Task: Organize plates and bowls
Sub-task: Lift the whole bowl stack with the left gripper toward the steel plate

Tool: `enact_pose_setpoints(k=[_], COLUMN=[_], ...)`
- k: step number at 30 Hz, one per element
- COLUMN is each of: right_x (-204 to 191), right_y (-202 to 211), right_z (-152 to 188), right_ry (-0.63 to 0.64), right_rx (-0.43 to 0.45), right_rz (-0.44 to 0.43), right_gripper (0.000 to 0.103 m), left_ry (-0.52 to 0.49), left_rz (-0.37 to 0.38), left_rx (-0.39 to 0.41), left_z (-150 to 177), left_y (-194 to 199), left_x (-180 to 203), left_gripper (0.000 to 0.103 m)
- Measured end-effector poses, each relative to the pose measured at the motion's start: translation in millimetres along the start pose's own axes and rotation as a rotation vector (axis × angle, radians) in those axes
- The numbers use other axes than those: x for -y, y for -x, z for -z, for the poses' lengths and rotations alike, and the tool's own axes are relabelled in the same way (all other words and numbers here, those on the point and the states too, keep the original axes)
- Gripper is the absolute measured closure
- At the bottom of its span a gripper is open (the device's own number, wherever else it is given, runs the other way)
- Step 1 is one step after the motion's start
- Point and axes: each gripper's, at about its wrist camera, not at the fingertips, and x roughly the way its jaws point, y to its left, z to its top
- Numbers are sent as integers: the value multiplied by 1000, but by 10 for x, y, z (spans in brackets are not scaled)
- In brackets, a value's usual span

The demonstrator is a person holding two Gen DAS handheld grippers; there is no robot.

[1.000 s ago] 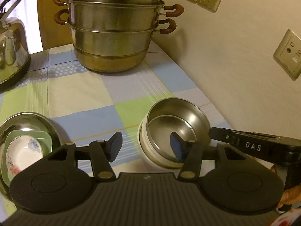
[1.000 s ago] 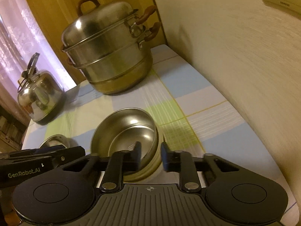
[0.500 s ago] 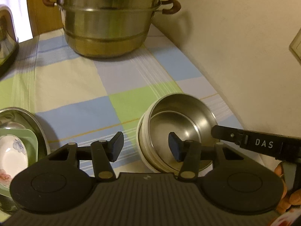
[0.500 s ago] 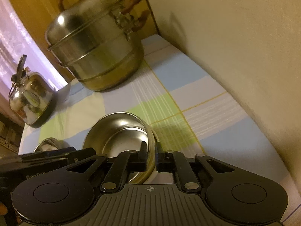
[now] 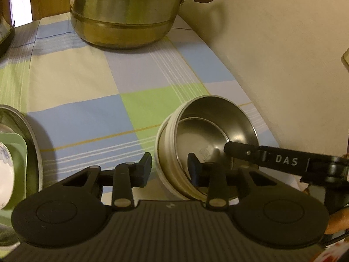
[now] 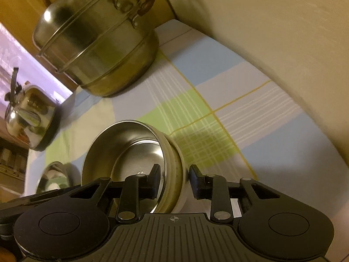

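The steel bowl (image 5: 209, 135) sits nested in a cream-rimmed bowl (image 6: 176, 166) on the checked-cloth desk (image 5: 91, 83), near the wall; left gripper (image 5: 170, 170) straddles the near rim, jaws just closing, pads not pressing; right gripper (image 6: 174, 181) straddles the opposite rim, jaws just opening, released; steamer pot (image 5: 128, 15) behind, kettle (image 6: 30, 118) beyond.

Matte black left gripper (image 5: 170, 170) — round side discs, ribbed housing, silver rivets, blue-faced pads (image 5: 193, 170)
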Motion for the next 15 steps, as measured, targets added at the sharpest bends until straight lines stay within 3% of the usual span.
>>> enact_pose_setpoints(k=[5,15], right_x=[-70,-544], right_y=[-28,-197], right_z=[-3,156], right_ry=[26,127], right_rx=[-20,-105], right_rz=[-15,-94], right_gripper=[77,77], left_ry=[9,102], left_rz=[-24,-99], left_rx=[5,23], left_z=[59,306], left_y=[70,428], left_x=[-60,-528], left_gripper=[74,76])
